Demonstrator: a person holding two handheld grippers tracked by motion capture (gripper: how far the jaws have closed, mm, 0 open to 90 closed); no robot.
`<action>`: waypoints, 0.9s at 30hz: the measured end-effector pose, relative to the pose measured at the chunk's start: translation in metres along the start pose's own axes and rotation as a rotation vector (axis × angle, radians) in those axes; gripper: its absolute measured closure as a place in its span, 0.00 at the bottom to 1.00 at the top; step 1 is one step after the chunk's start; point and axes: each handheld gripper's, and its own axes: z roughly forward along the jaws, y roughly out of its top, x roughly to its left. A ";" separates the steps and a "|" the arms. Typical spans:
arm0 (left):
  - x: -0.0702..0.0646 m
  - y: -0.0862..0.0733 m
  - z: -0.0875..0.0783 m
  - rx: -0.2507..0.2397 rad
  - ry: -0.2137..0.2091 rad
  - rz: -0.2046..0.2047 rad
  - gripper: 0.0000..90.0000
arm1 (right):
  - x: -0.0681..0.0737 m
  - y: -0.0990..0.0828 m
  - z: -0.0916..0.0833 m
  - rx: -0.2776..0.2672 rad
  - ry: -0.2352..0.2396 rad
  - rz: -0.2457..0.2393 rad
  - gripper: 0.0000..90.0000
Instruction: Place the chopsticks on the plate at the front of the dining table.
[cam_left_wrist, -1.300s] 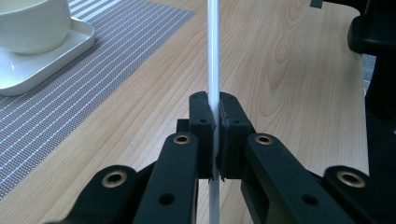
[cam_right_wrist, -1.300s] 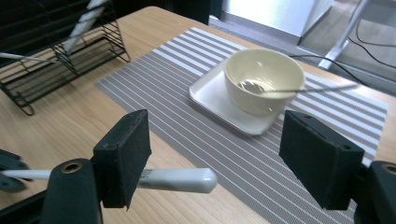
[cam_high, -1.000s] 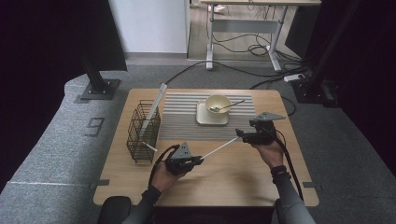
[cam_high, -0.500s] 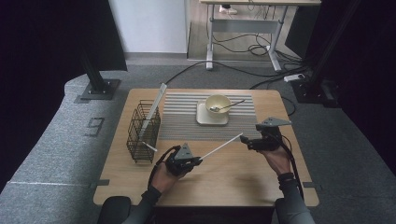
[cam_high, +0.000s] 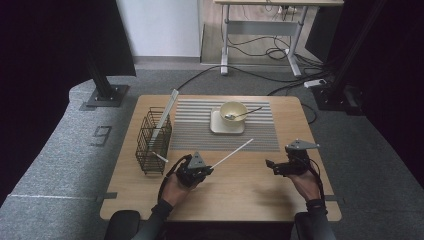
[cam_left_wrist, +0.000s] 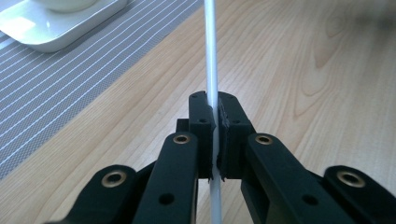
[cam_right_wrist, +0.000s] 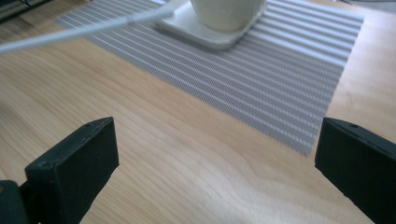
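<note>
A thin white stick (cam_high: 232, 153) slants over the wooden table (cam_high: 240, 192), with its far end above the striped placemat (cam_high: 192, 127). My left gripper (cam_high: 199, 169) is shut on the stick near its lower part. In the left gripper view the pads (cam_left_wrist: 204, 119) pinch the stick (cam_left_wrist: 210, 46) between them. My right gripper (cam_high: 272, 166) hovers low at the right, apart from the stick's tip. Its jaws have just been opening and now stand wide with nothing between them (cam_right_wrist: 217, 140). In the right gripper view the stick (cam_right_wrist: 84, 30) crosses the upper left.
A cream bowl (cam_high: 233, 110) with a spoon (cam_high: 246, 113) sits on a white square plate (cam_high: 226, 127) on the placemat. A black wire rack (cam_high: 151, 142) stands at the left with a white strip (cam_high: 166, 111) leaning in it. Bare wood lies in front of both grippers.
My right gripper let go of the stick's far end, opened its jaws and moved right, down and toward the table's front edge. The left gripper stayed put with the stick.
</note>
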 end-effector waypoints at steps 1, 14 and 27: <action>0.001 0.000 0.000 0.001 0.003 -0.006 0.95 | -0.002 -0.004 0.000 0.002 -0.001 0.003 0.00; 0.009 -0.005 0.006 0.034 0.070 -0.064 0.95 | -0.016 -0.041 0.013 0.061 -0.052 0.011 0.00; 0.018 -0.009 0.015 0.069 0.132 -0.122 0.95 | -0.020 -0.065 0.037 0.172 -0.053 0.001 0.00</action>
